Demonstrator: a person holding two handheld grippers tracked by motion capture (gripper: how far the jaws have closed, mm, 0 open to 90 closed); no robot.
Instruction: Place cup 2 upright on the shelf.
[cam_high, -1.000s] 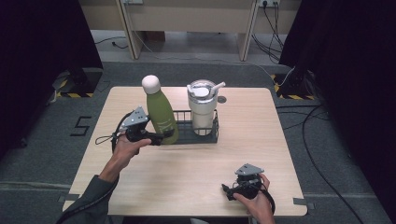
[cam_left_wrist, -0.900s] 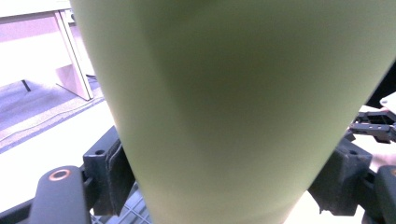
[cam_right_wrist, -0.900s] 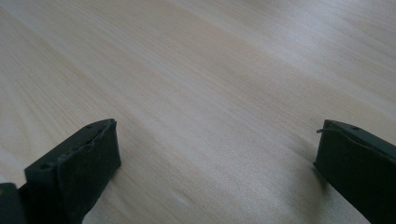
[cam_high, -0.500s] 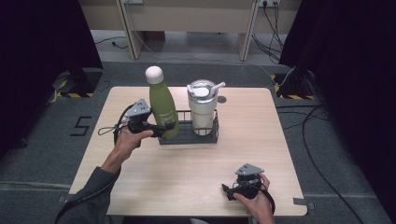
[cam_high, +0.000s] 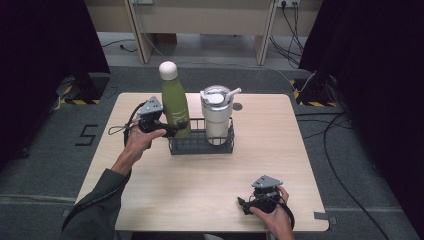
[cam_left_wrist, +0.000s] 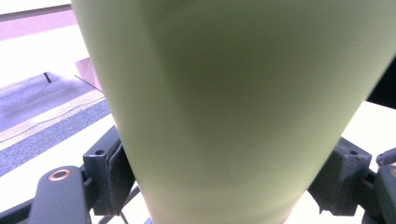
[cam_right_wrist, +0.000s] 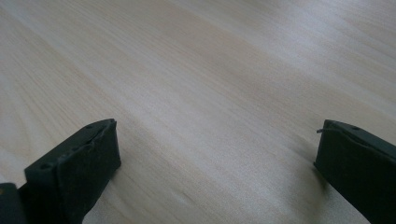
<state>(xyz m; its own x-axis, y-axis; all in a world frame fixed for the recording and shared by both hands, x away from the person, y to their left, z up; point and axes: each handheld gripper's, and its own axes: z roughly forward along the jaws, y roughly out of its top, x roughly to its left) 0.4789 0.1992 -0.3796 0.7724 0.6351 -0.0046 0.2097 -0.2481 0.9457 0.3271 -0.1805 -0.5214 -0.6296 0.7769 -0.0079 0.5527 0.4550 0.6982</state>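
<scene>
Currently left gripper is clamped on the lower body of the green bottle, jaws pressing either side of it in the left gripper view; the bottle stands upright, long axis vertical, over the left end of the wire basket, though I can't tell if its base is inside, and the white tumbler sits in the basket just past it on the far side from the jaws. Right gripper idles near the front table edge, jaws spread over bare wood, well apart from everything. So any placement turns on a vertical move by the left hand, with clearance against the tumbler the tight spot.
</scene>
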